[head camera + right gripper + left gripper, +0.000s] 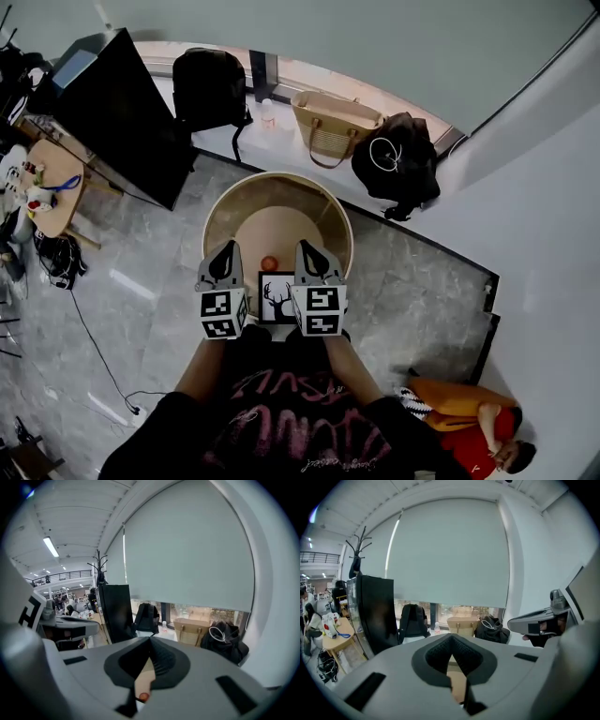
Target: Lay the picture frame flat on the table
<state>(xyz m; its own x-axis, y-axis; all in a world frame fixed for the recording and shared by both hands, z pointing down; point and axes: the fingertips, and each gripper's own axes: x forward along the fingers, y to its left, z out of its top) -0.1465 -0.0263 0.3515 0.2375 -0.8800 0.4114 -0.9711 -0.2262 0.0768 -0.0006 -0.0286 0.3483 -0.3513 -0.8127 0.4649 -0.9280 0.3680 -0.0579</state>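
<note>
**Both grippers shut and empty above the frame**

I hold my left gripper [225, 249] and my right gripper [308, 247] side by side over the near part of the round table [277, 178]. They are level with each other, tips pointing away from me. Each gripper's own view shows its two fingers brought together at the tips with nothing pinched between them. Through the sliver behind the tips I see only tabletop and, on the right side, the ball.

The frame [277, 298] sits on the table at its near edge. From my head view it shows in the gap between the two marker cubes, and neither gripper touches it. Its face, a dark deer silhouette on white inside a black border, is turned up toward me (whether it leans on a stand or lies flat I cannot tell from this steep angle). The small orange ball [269, 263] rests just beyond the frame's far left corner, apart from it.

Past the table, on the window ledge, stand a backpack [211, 89], a woven tote [333, 127] and a black bag [398, 155]. A large dark screen [122, 117] stands to the left.
</note>
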